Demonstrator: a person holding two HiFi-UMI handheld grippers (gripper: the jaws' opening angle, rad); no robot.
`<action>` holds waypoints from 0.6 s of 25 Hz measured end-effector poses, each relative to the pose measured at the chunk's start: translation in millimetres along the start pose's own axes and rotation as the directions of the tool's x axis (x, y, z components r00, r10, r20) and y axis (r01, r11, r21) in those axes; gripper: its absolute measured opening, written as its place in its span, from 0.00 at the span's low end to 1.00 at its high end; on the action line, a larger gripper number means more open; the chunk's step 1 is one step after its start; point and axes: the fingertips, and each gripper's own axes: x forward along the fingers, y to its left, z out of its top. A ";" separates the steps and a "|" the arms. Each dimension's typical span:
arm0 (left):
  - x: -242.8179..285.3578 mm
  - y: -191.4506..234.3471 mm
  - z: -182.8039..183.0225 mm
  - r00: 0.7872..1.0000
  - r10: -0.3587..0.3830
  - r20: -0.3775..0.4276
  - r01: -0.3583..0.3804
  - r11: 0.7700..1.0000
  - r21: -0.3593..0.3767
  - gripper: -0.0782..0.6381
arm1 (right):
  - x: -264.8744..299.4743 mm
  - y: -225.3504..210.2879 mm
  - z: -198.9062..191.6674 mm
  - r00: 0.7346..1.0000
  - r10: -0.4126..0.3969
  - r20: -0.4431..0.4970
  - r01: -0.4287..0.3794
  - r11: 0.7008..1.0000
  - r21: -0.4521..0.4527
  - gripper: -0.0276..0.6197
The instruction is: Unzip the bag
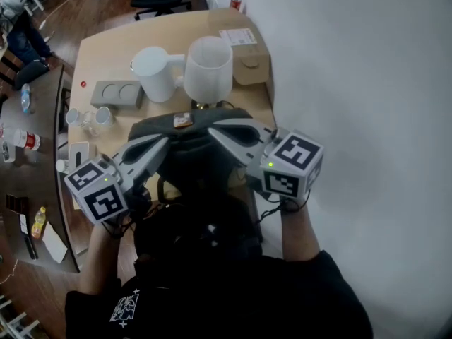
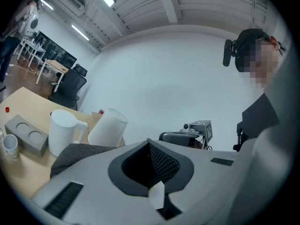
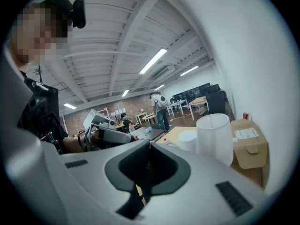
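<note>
A dark backpack (image 1: 198,157) stands at the near edge of the wooden table (image 1: 99,55), its top towards me. My left gripper (image 1: 164,142) hangs over the bag's upper left corner, jaws shut, and nothing shows between them. From the right, my right gripper (image 1: 212,130) reaches over the bag's top edge, also shut and empty as far as I can see. In the left gripper view the closed jaws (image 2: 149,140) point across the grey bag fabric (image 2: 75,153) towards the other gripper. The right gripper view shows its jaws (image 3: 150,143) pressed together. The zipper itself is hidden.
Just behind the bag stand a white jug (image 1: 157,71) and a white translucent container (image 1: 208,68). A cardboard box (image 1: 248,61) sits at the back right, a grey two-hole holder (image 1: 116,94) and small cups (image 1: 102,115) to the left. A white wall runs along the right.
</note>
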 end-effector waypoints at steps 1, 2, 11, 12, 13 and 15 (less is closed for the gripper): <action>-1.0 0.8 0.6 1.000 -0.007 0.008 0.007 1.000 -0.018 0.11 | -0.8 -0.4 -0.1 1.000 -0.001 0.004 0.001 1.000 0.000 0.06; -2.1 1.8 1.3 1.000 -0.013 0.018 0.014 0.999 -0.037 0.11 | -1.2 -0.6 0.0 1.000 -0.002 0.008 0.002 1.000 0.000 0.06; -12.5 9.4 10.7 0.993 -0.034 0.116 0.054 0.984 -0.169 0.11 | -6.4 -8.1 4.5 0.999 -0.024 0.037 0.024 1.000 0.017 0.06; -13.2 9.5 11.5 0.992 -0.036 0.120 0.057 0.983 -0.176 0.11 | -7.2 -8.7 4.8 0.999 -0.025 0.038 0.024 1.000 0.019 0.06; -14.0 9.7 12.0 0.992 -0.038 0.123 0.060 0.981 -0.182 0.11 | -8.0 -9.4 4.9 0.999 -0.026 0.040 0.025 0.999 0.021 0.06; -15.6 10.3 13.1 0.991 -0.039 0.127 0.063 0.980 -0.190 0.11 | -9.6 -11.3 5.0 0.999 -0.028 0.042 0.027 0.999 0.025 0.06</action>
